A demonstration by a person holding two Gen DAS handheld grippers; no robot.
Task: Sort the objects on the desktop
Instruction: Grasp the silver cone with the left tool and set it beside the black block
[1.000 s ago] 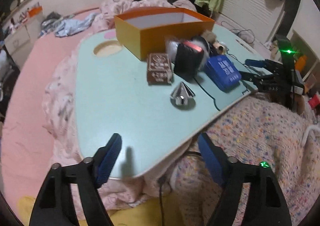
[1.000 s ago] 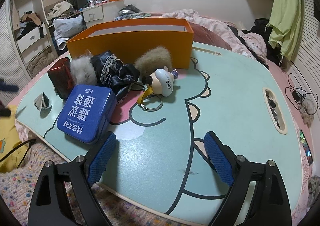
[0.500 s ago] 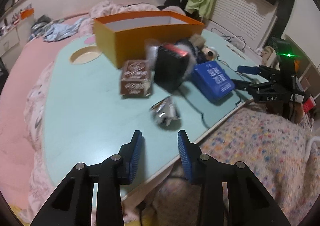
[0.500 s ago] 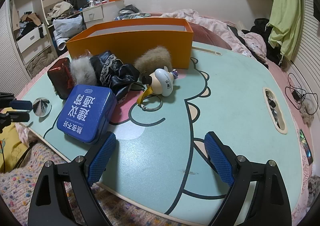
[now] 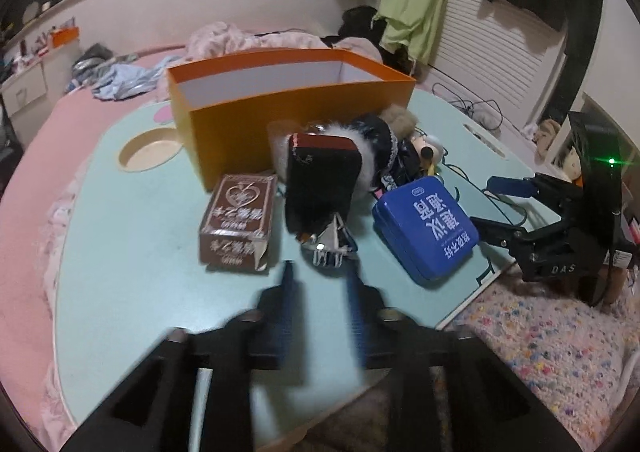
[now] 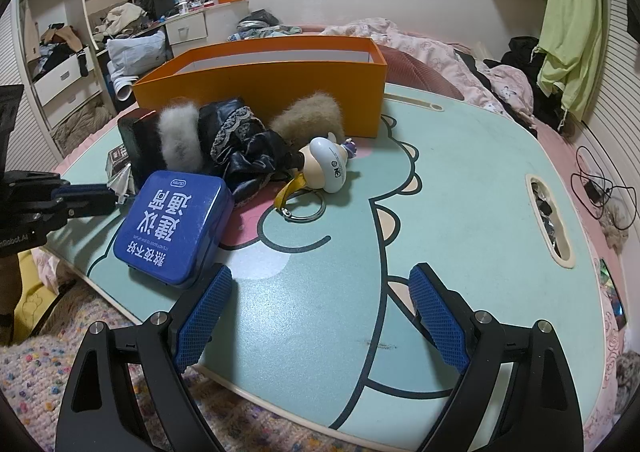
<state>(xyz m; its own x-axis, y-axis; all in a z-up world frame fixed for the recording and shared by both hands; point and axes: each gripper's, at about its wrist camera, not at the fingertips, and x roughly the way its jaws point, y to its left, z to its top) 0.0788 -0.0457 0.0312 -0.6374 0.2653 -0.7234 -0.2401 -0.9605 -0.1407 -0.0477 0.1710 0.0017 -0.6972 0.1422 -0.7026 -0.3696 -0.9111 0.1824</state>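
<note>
The left gripper (image 5: 318, 272), its fingers opening slightly with nothing between them, is nearing the small crinkled silver foil packet (image 5: 330, 246) lying on the mint tabletop (image 5: 132, 260) beside the blue tin (image 5: 426, 230); light, crushable, likely best pinched across its peak, while the right gripper (image 6: 320, 316) is hovering wide open, empty.

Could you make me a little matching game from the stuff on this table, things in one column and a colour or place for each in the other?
Things:
1. tin
2. big open box
3. small carton
4. keyring figure

Descriptions:
A. orange, at the back of the table
B. brown, with a heart printed on top
C. blue, flat, white lettering on its lid
D. white and cream, on a yellow strap with a metal ring

Pairs: 1-C, 2-A, 3-B, 4-D
</note>
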